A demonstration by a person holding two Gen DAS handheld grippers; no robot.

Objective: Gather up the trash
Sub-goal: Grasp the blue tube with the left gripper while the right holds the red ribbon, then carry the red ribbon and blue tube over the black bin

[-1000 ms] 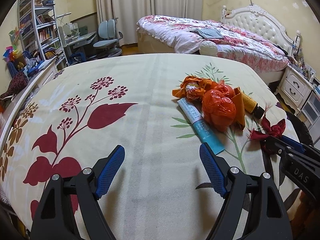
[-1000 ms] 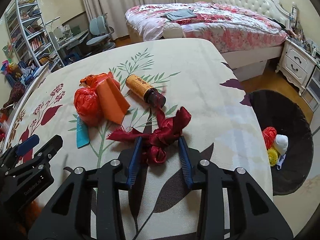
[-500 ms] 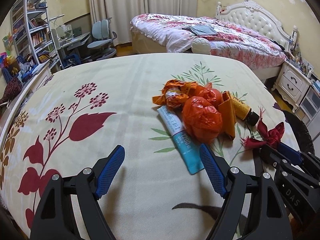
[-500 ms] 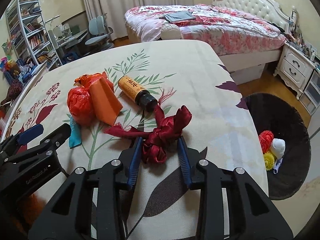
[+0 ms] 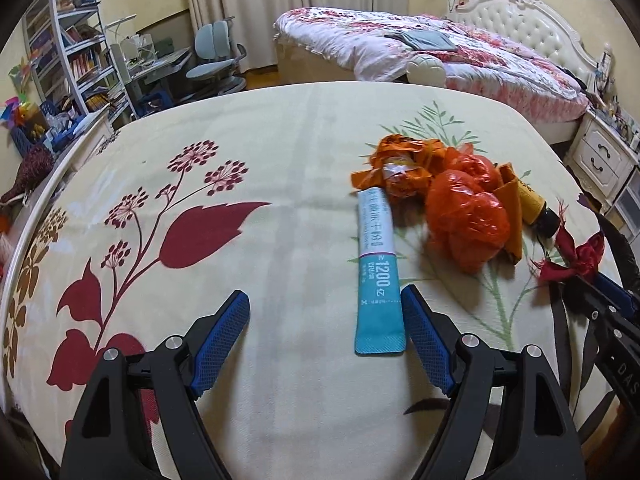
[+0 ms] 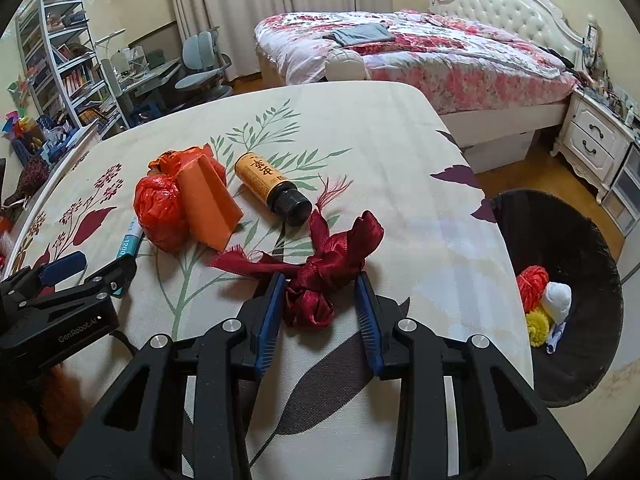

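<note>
Pickup step. Right gripper pinches crumpled dark-red satin ribbon on floral bedspread; next: carry to black bin alongside. Left gripper wide, empty, nearing teal-white sachet.

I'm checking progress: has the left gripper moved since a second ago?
Yes. The left gripper has shifted right over the bedspread, from the red leaf print toward the blue sachet, now just inside its right finger.
</note>
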